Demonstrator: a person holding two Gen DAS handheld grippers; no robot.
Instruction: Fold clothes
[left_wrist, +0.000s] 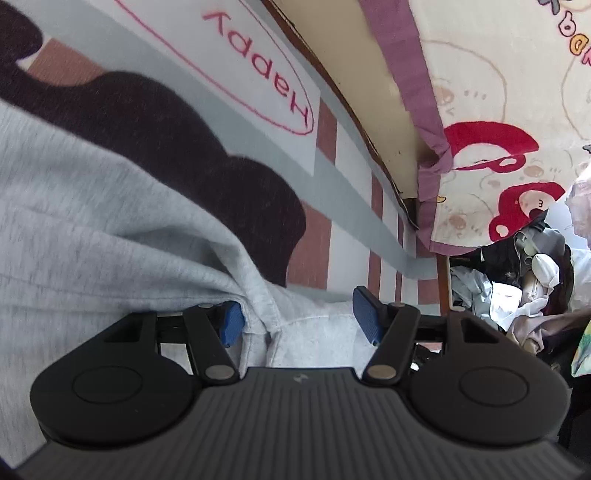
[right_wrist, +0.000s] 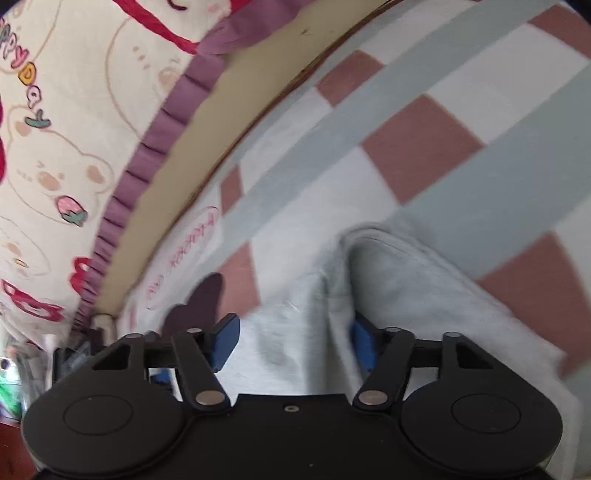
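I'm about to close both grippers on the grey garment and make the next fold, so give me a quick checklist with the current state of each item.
1. Left gripper open, with grey garment fabric between its fingers: ok.
2. Right gripper open, with grey fabric between its fingers: ok.
3. Pads pressing on the cloth: not ok, both sets stand apart from it.
4. Garment lying flat on the checked sheet: not ok, folds are bunched at both grippers.
5. Garment's far edges and full outline visible: cannot tell.
6. Cartoon-print blanket off the garment: ok.
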